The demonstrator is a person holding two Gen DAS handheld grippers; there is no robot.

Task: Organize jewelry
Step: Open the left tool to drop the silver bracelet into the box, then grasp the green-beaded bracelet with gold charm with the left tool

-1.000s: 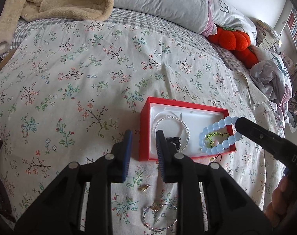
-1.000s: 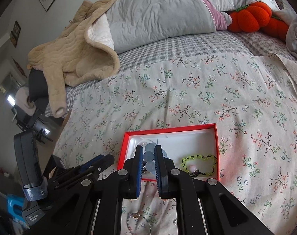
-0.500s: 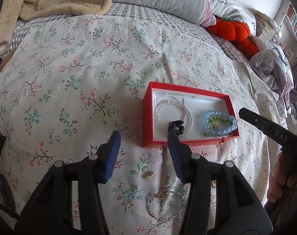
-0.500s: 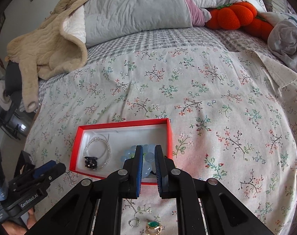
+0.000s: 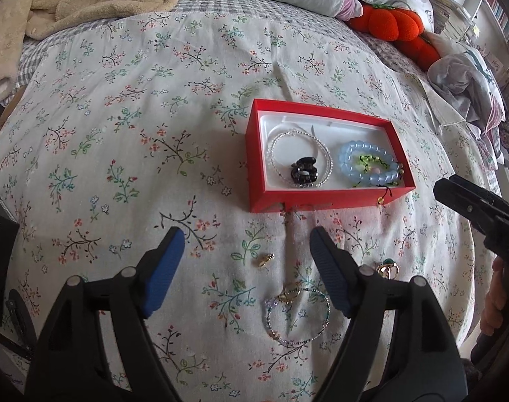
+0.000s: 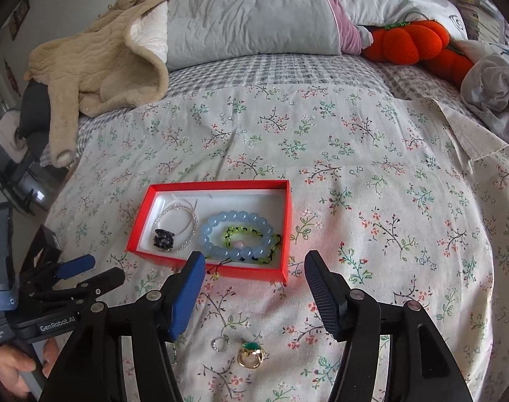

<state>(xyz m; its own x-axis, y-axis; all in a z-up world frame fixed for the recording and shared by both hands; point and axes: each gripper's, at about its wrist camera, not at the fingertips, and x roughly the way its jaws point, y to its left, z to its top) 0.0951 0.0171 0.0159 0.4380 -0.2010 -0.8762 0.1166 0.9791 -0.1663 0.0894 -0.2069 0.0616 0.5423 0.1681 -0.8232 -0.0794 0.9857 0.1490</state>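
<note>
The shallow red cardboard box with a white liner (image 5: 325, 197) sits on the floral bedspread (image 5: 154, 100) and already holds a clear beaded bracelet with a black charm (image 5: 301, 159), a pale blue round-bead bracelet (image 6: 236, 232) and a green-and-black woven cord bracelet (image 6: 251, 234) lying inside the blue one, its knotted tail spilling over the near wall. Both tools are empty. The left gripper (image 5: 246, 256) has its jaws opening wide above the loose pieces, nothing between them; the right gripper (image 6: 251, 281) is likewise opening, its pads clear of the box.

Left on the cover, near the camera, are a small gold charm (image 5: 264, 260), a thin iridescent beaded bracelet with a gold clasp (image 5: 296, 315), a gold ring with a green stone (image 6: 251, 355) and what looks like a small silver ring (image 6: 220, 343), though it is too small to be sure. The next pick is probably one of these. Small pieces sink into soft fabric, so the fingers should straddle the item, press lightly and close without pinching cloth.
</note>
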